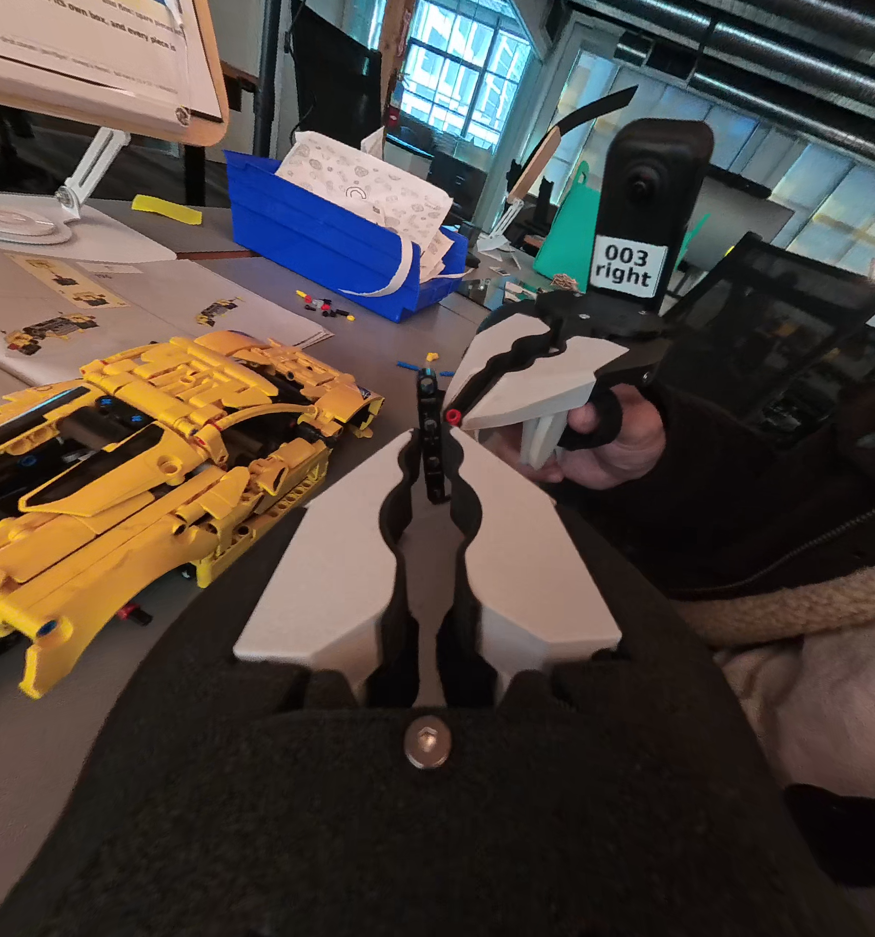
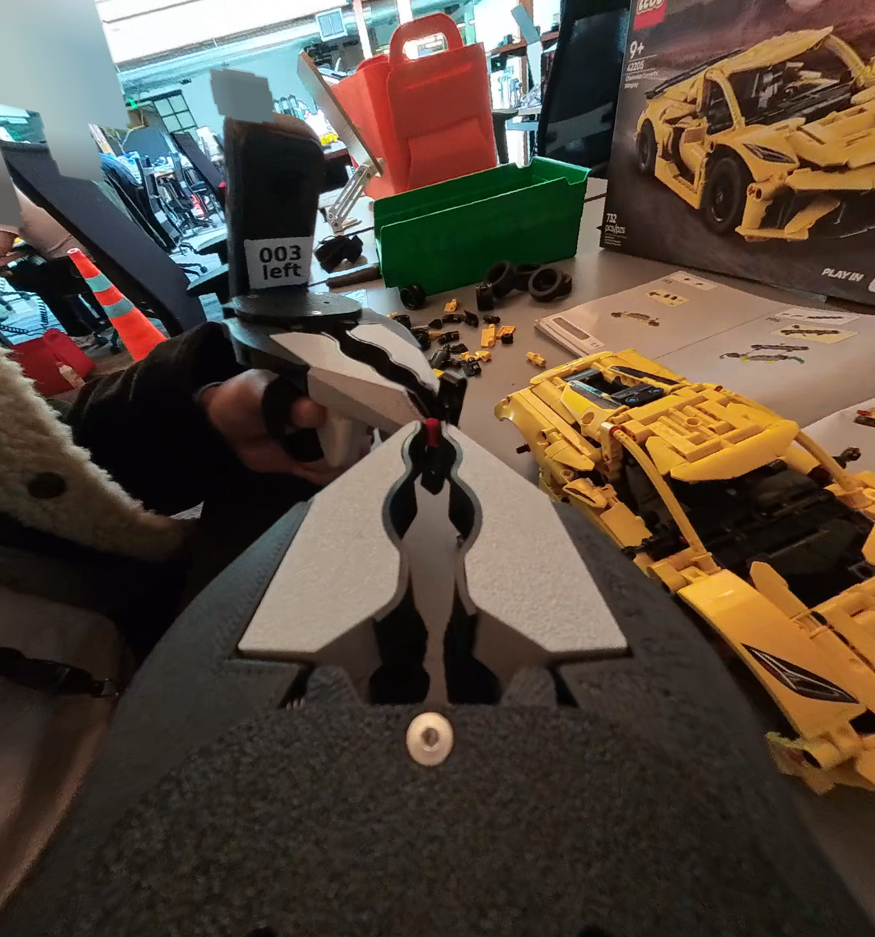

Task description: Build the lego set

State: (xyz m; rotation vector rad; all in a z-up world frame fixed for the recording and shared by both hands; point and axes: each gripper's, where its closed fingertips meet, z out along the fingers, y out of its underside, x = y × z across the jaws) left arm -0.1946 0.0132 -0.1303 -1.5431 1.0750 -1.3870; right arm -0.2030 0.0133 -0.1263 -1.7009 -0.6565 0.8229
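Grey worktable (image 1: 45, 760), cluttered workshop behind. Black beam (image 1: 432, 446) clamped upright in left gripper (image 1: 432, 436), long axis vertical, held above table right of yellow car (image 1: 161, 456). Right gripper (image 2: 429, 437) pinches red pin (image 2: 430, 428), tip at beam's side, pointing into it. Risks, my judgement: pin misses hole and pops free; push rotates beam in grip.

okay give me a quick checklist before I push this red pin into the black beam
1. Left gripper shut on the black beam: ok.
2. Right gripper shut on the red pin: ok.
3. Pin tip right beside the beam: ok.
4. Pin lined up with a beam hole: cannot tell.
5. Beam held upright, clear of the yellow car: ok.
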